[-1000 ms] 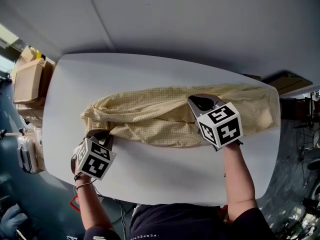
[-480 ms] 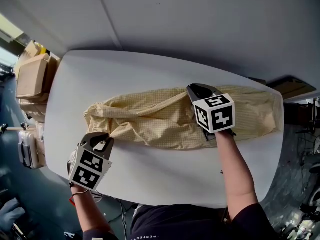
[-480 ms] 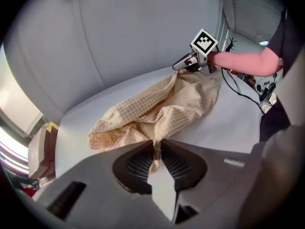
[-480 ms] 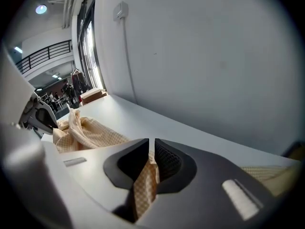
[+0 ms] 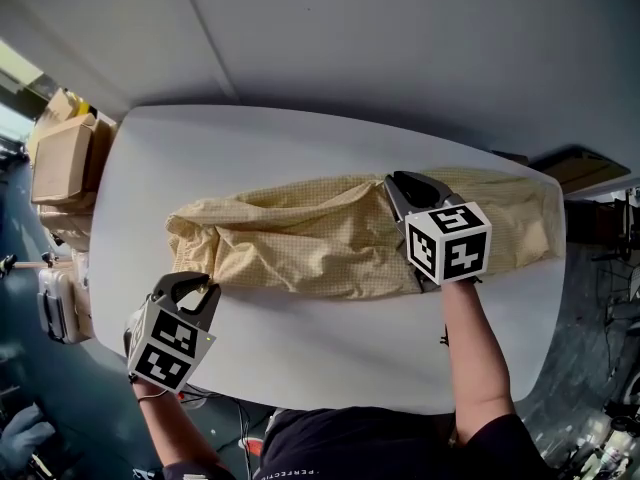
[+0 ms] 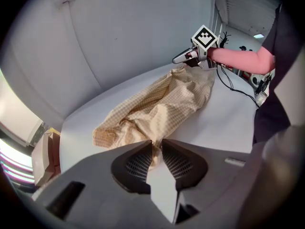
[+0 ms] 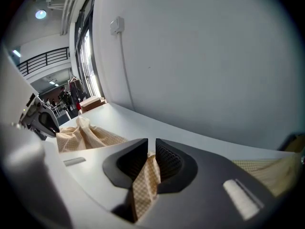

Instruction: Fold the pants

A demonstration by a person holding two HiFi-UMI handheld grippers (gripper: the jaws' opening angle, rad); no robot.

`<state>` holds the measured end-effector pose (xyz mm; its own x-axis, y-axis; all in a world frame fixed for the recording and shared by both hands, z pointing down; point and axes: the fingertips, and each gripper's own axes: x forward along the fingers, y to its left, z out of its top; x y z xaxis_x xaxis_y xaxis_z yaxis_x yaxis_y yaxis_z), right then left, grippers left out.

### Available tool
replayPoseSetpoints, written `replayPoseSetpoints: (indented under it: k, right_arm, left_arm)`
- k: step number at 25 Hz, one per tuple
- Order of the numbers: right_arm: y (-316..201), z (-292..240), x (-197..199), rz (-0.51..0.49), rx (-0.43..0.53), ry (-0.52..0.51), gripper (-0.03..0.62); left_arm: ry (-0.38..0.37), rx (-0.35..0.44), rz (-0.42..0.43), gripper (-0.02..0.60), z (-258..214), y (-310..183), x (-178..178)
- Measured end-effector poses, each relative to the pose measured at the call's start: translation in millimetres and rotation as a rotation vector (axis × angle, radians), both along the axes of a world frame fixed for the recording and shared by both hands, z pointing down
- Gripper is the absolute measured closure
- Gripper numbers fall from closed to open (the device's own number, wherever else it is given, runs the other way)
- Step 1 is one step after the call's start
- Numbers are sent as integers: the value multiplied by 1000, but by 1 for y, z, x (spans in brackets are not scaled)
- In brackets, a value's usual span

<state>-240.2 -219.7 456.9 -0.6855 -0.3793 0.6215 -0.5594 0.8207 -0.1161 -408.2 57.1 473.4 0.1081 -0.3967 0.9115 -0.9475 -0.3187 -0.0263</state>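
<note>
Pale yellow checked pants lie lengthwise across the white table, bunched at the left end. My left gripper hovers just off that end near the table's front edge. Its jaws have just been opening; in the left gripper view they stand apart with only table between them and the pants beyond. My right gripper sits over the far edge of the pants, right of the middle. Its jaws have just been opening too. A strip of cloth still hangs between them, loose.
Cardboard boxes are stacked off the table's left end. A plain grey wall runs behind the table. The right end of the pants reaches the table's right edge. Bare tabletop lies in front of and behind the pants.
The left gripper has let go of the pants' left end and drawn back toward the near table edge. The right gripper has shifted a little to the right and its jaws have parted.
</note>
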Motion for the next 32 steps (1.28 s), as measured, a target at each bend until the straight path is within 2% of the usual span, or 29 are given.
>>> replayPoseSetpoints:
  k: [6, 8, 10, 14, 17, 24, 28, 32]
  right_arm:
    - [32, -4, 8, -39, -33, -14, 537]
    - [43, -6, 6, -43, -40, -19, 549]
    - [55, -10, 4, -48, -43, -30, 575]
    - [82, -21, -2, -89, -32, -51, 592]
    - [101, -28, -2, -138, -21, -52, 593]
    - [151, -45, 20, -198, -15, -92, 593]
    - [186, -45, 36, -236, -21, -102, 592]
    - [214, -42, 39, -273, -17, -101, 593]
  left_arm:
    - [72, 28, -71, 507, -3, 13, 2]
    - [100, 37, -103, 564, -5, 11, 5]
    - [111, 66, -125, 568, -7, 6, 4]
    - [85, 158, -165, 569, -20, 6, 1]
    - [54, 189, -193, 571, -28, 15, 5]
    - [57, 206, -215, 569, -34, 45, 31]
    - [10, 164, -214, 549, -25, 75, 36]
    - [15, 208, -256, 518, -27, 96, 39]
